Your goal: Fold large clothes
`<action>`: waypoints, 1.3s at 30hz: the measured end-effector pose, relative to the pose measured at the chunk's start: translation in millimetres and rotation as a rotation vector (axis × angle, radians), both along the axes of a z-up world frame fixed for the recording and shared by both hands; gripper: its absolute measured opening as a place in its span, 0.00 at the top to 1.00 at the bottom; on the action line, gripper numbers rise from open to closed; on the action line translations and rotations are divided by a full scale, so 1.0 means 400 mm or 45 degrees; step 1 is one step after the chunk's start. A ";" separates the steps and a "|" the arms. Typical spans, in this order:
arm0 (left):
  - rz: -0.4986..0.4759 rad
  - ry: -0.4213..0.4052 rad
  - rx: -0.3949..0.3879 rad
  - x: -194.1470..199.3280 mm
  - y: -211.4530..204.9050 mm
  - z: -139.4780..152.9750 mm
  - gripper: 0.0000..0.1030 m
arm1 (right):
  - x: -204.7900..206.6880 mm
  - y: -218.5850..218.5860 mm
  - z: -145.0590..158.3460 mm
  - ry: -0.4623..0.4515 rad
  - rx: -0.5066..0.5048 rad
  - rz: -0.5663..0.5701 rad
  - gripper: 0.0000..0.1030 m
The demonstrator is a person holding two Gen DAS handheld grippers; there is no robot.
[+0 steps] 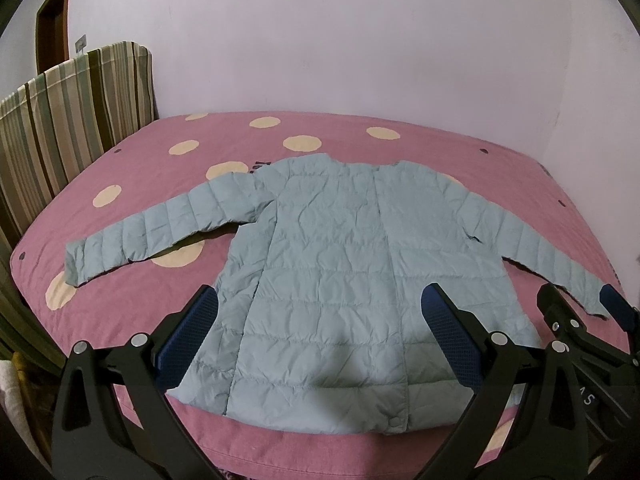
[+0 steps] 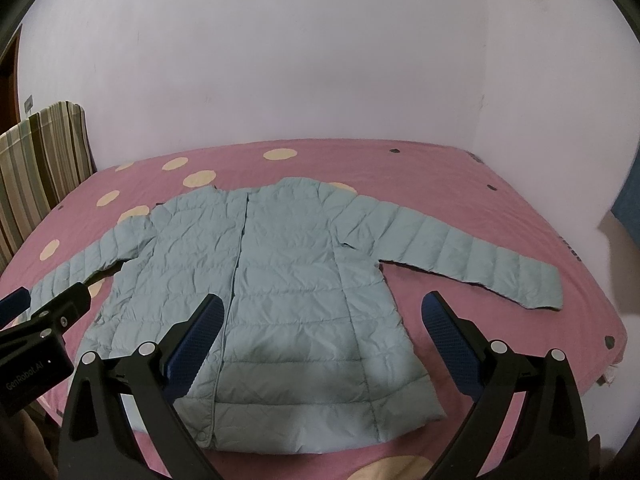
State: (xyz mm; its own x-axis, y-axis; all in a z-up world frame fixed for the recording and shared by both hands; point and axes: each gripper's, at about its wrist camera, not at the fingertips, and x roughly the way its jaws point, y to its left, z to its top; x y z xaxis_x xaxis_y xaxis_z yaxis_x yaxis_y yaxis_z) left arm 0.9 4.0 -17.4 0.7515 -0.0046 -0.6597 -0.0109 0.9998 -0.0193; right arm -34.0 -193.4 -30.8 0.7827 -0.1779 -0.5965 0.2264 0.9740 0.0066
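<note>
A light blue quilted puffer jacket [image 1: 328, 264] lies flat and face up on the pink bed, collar towards the far wall, both sleeves spread out to the sides; it also shows in the right wrist view [image 2: 280, 264]. My left gripper [image 1: 320, 340] is open and empty, hovering above the jacket's lower hem. My right gripper [image 2: 320, 344] is open and empty, above the hem's right part. The right gripper shows in the left wrist view [image 1: 576, 320] beside the right cuff. The left gripper shows in the right wrist view [image 2: 48, 316] over the left sleeve.
The pink bedspread [image 1: 360, 136] with cream dots covers the bed up to the white walls behind and at the right. A striped headboard cover [image 1: 72, 120] stands at the left. The bed's near edge [image 2: 520, 408] lies just below the hem.
</note>
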 end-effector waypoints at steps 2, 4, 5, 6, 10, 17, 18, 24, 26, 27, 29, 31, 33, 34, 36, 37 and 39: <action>-0.001 0.004 -0.001 0.002 0.000 -0.002 0.02 | 0.010 0.014 -0.032 0.004 0.001 0.002 0.05; 0.001 0.006 -0.001 0.006 -0.001 -0.002 0.02 | 0.011 0.009 -0.029 0.008 0.003 0.004 0.05; 0.001 0.008 -0.002 0.006 -0.001 -0.003 0.02 | 0.011 0.008 -0.027 0.007 0.003 0.003 0.05; 0.001 0.006 -0.001 0.005 -0.001 -0.003 0.02 | 0.010 0.008 -0.027 0.006 0.002 0.002 0.05; 0.001 0.012 -0.004 0.011 0.001 -0.007 0.02 | 0.010 0.008 -0.025 0.005 0.002 0.003 0.05; 0.002 0.017 -0.005 0.018 0.001 -0.009 0.02 | 0.017 0.008 -0.025 0.008 0.008 0.002 0.05; 0.002 0.020 -0.005 0.024 0.001 -0.008 0.02 | 0.018 0.008 -0.026 0.008 0.009 0.000 0.05; 0.010 0.047 -0.014 0.060 0.012 -0.024 0.02 | 0.037 -0.013 -0.036 0.012 0.044 -0.004 0.05; 0.017 0.072 -0.009 0.083 0.023 -0.045 0.02 | 0.048 -0.046 -0.045 0.023 0.111 -0.012 0.05; 0.025 0.083 -0.006 0.093 0.028 -0.052 0.02 | 0.051 -0.061 -0.051 0.027 0.139 -0.016 0.05; 0.057 0.113 -0.002 0.118 0.046 -0.076 0.02 | 0.061 -0.112 -0.073 0.039 0.230 -0.048 0.05; 0.112 0.149 -0.009 0.150 0.078 -0.109 0.02 | 0.072 -0.170 -0.099 0.046 0.316 -0.097 0.05; 0.167 0.173 -0.018 0.179 0.112 -0.138 0.02 | 0.080 -0.235 -0.127 0.049 0.388 -0.163 0.05; 0.196 0.182 -0.023 0.192 0.132 -0.154 0.02 | 0.082 -0.268 -0.142 0.051 0.415 -0.201 0.05; 0.260 0.207 -0.033 0.221 0.176 -0.190 0.02 | 0.083 -0.337 -0.169 0.045 0.461 -0.280 0.05; 0.282 0.218 -0.038 0.230 0.193 -0.204 0.02 | 0.082 -0.364 -0.178 0.040 0.473 -0.309 0.06; 0.336 0.245 -0.043 0.251 0.228 -0.232 0.02 | 0.076 -0.425 -0.193 0.031 0.474 -0.385 0.21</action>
State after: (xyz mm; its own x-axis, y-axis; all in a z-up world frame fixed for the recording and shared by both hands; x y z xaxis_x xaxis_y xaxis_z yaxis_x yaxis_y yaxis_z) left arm 101.2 95.2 -110.3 0.5909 0.1492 -0.7928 -0.2761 0.9608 -0.0250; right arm -3.7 -363.6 -108.2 0.7139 -0.1662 -0.6802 0.5038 0.7966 0.3340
